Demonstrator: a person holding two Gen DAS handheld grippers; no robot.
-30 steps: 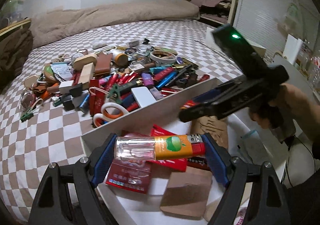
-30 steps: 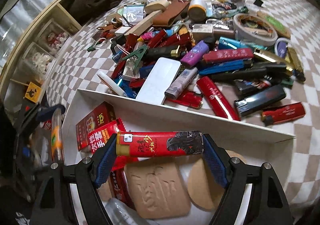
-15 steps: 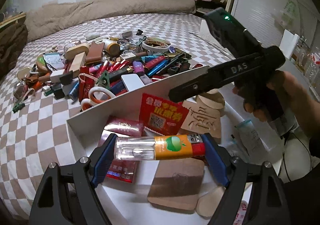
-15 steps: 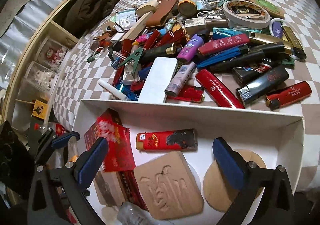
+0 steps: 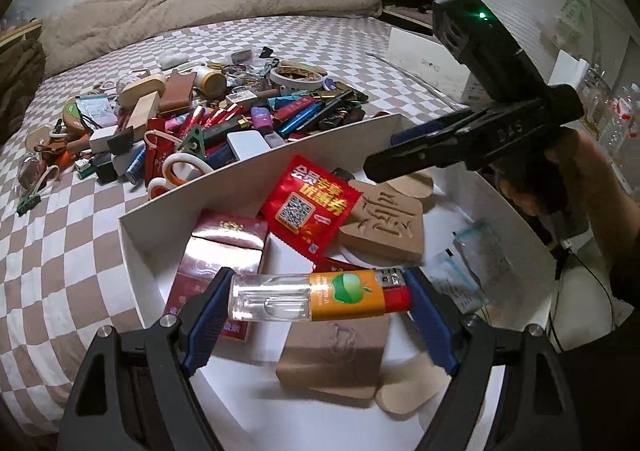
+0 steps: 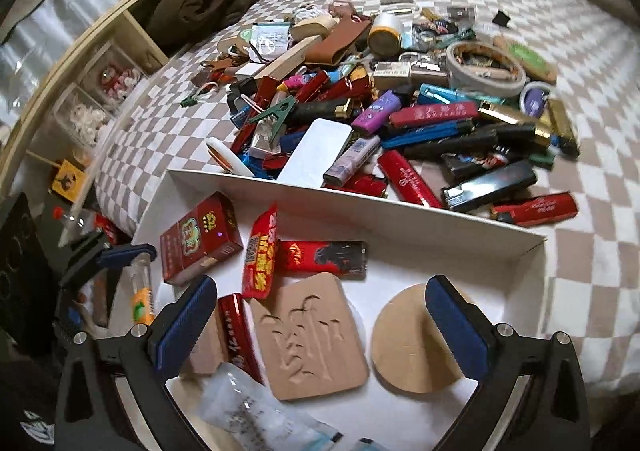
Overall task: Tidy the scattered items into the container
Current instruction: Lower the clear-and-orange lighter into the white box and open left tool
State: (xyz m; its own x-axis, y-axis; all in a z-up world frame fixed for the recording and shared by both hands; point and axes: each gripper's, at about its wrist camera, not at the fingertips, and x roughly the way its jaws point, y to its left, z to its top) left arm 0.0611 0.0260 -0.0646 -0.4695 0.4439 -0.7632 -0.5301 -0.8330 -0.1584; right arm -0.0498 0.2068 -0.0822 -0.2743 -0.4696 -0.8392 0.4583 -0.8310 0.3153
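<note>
My left gripper [image 5: 318, 301] is shut on a clear lighter with an orange apple label [image 5: 320, 297], held crosswise over the near part of the white box [image 5: 136, 251]. My right gripper [image 6: 322, 325] hangs open and empty above the white box [image 6: 400, 207]. A red-and-black lighter [image 6: 322, 257] lies loose on the box floor beyond its fingertips. In the left wrist view the right gripper [image 5: 384, 167] reaches in from the right, held by a hand [image 5: 560, 179]. A pile of scattered lighters and small items [image 6: 400, 115] lies on the checked bedspread behind the box.
In the box lie a red cigarette pack [image 6: 198, 239], a red sachet [image 5: 310, 207], carved wooden coasters [image 6: 312, 335], a round wooden disc [image 6: 416, 339] and a plastic packet [image 6: 256, 415]. Shelving [image 6: 80, 91] runs along the bed's left side. A beige duvet [image 5: 180, 11] covers the far bed.
My right gripper opened and let the red-and-black lighter fall into the box, then drew back and up. My left gripper kept its hold on the apple-label lighter, shifting further over the box.
</note>
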